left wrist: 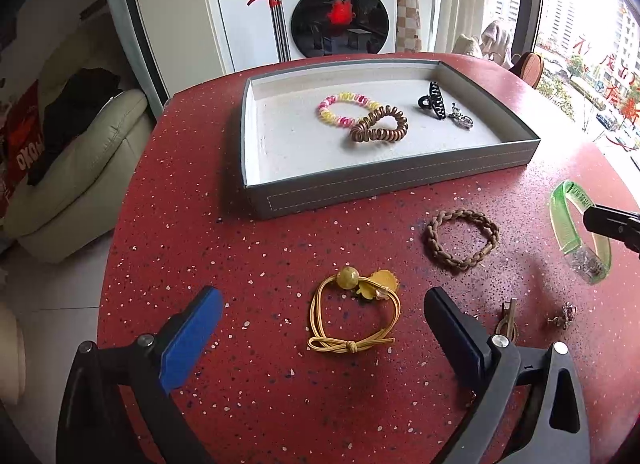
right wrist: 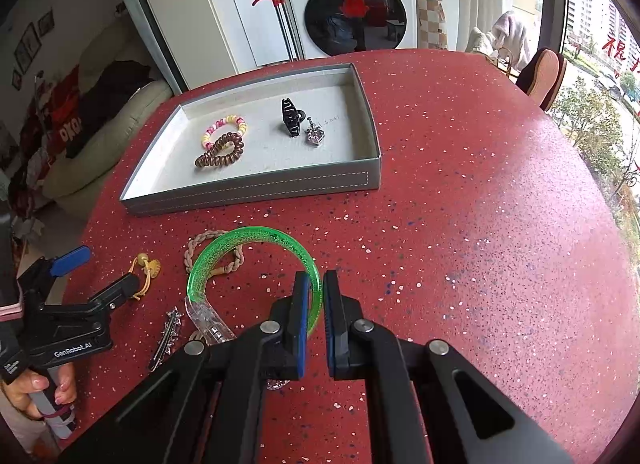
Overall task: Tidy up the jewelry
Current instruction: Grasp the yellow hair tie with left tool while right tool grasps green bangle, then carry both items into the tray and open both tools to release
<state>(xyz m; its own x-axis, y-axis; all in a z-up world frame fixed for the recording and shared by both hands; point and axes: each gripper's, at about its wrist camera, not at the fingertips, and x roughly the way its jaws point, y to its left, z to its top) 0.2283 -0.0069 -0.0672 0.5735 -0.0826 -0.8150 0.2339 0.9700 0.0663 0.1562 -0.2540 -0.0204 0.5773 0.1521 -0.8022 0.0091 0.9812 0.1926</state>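
A grey tray (left wrist: 392, 180) (right wrist: 256, 190) on the red table holds a pink-yellow coil tie (left wrist: 344, 110), a brown coil tie (left wrist: 378, 125), a black claw clip (left wrist: 432, 100) and a silver brooch (left wrist: 460, 119). My left gripper (left wrist: 324, 324) is open around a yellow hair tie (left wrist: 354, 314); it also shows in the right wrist view (right wrist: 104, 272). My right gripper (right wrist: 316, 300) is shut on a green bangle (right wrist: 248, 240) (left wrist: 560, 224) and holds it just above the table. A braided brown tie (left wrist: 462, 238) lies between them.
A small gold clip (left wrist: 508, 318) and a silver brooch (left wrist: 564, 316) lie right of my left gripper. A silver hair pin (right wrist: 168, 336) lies left of my right gripper. A sofa (left wrist: 80, 176) stands left, a washing machine (left wrist: 340, 4) behind the table.
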